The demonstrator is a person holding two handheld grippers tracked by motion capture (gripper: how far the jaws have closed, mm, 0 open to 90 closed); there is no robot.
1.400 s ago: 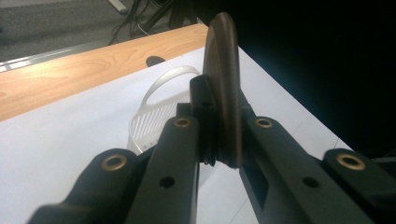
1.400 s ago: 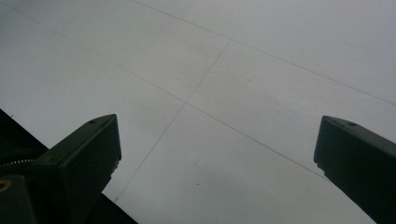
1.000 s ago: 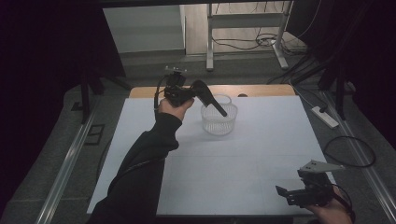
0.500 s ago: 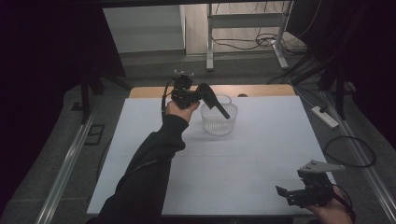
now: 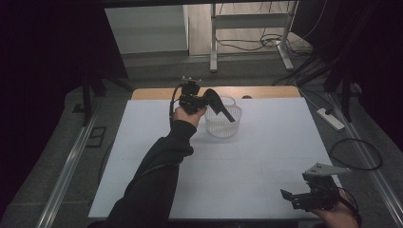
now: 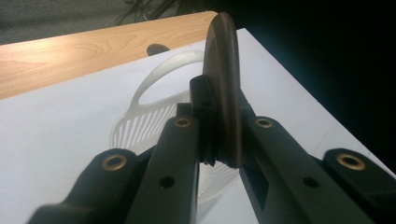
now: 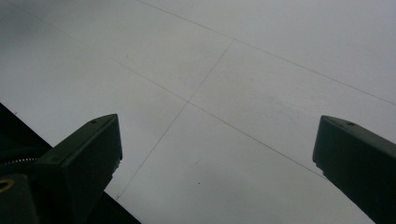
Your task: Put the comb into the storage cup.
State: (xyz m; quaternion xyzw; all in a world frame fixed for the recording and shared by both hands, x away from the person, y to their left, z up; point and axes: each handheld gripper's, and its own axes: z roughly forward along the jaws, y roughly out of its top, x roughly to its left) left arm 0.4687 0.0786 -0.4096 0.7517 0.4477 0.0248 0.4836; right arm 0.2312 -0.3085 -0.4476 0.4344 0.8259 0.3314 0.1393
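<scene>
My left gripper [image 5: 205,100] is held up over the far middle of the white table [image 5: 266,142], shut on a dark round disc [image 5: 222,108]. In the left gripper view the disc [image 6: 225,70] stands on edge, clamped between the two black jaws of the left gripper [image 6: 218,122]. Just beneath it sits a clear slotted plastic basket [image 5: 223,126] with a looped handle [image 6: 161,77]; the disc's lower end hangs over its rim. My right gripper [image 5: 289,199] rests low at the near right corner, open, with bare table between the jaws of the right gripper [image 7: 217,140].
A bare wooden strip [image 5: 152,92] runs along the table's far edge, with a small dark object [image 5: 245,97] on it behind the basket. Metal rails flank the table on the floor, and a power strip [image 5: 331,118] and cables lie at the right.
My left hand has carried the disc to the right and a little lower, closer over the basket. The right gripper has stayed put.
</scene>
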